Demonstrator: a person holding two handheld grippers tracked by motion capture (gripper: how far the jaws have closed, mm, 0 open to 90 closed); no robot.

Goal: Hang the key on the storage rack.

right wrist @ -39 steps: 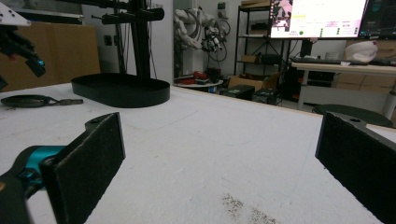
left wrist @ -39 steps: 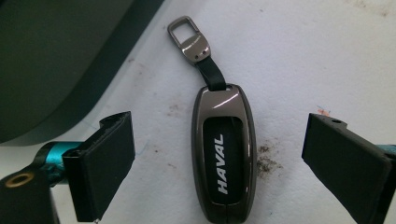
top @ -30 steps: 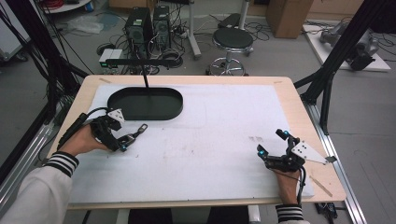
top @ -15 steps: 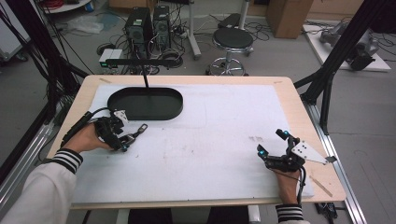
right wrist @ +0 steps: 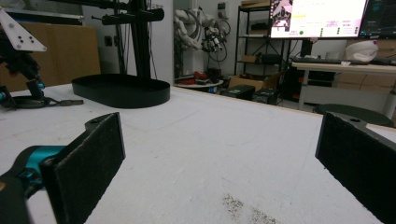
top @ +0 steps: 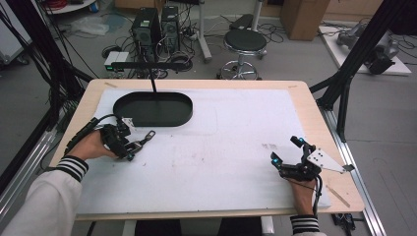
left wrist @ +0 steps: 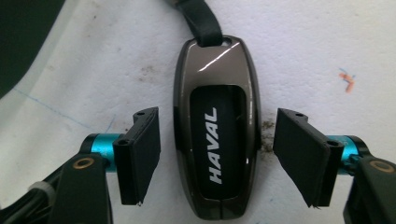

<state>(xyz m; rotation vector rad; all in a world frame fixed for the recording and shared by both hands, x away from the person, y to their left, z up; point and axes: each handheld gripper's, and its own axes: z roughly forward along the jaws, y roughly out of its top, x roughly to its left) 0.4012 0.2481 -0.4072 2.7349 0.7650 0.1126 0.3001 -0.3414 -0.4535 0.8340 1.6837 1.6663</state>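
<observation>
A glossy dark-grey key fob (left wrist: 217, 140) marked HAVAL lies flat on the white table cover, its black strap (left wrist: 201, 21) leading away from me. My left gripper (left wrist: 217, 135) straddles the fob. Its jaws have just been closing, but a gap still shows between each pad and the fob's sides, so it is open. From above, the left gripper (top: 130, 147) sits at the table's left, just in front of the black tray, with the fob's strap end (top: 149, 134) poking out to the right. My right gripper (top: 285, 150) rests near the front right, open with nothing between its pads (right wrist: 88, 158).
A black oval tray (top: 187, 112) with a thin black post stands at the back left; it also appears far off as the tray (right wrist: 121, 93) in the right gripper view. The white cover (top: 226, 147) spreads across the wooden table (top: 305, 93). A stool and computer towers stand beyond the far edge.
The left gripper's jaws have drawn closer around the key fob, and the hand has shifted only slightly. The right hand and gripper have stayed still.
</observation>
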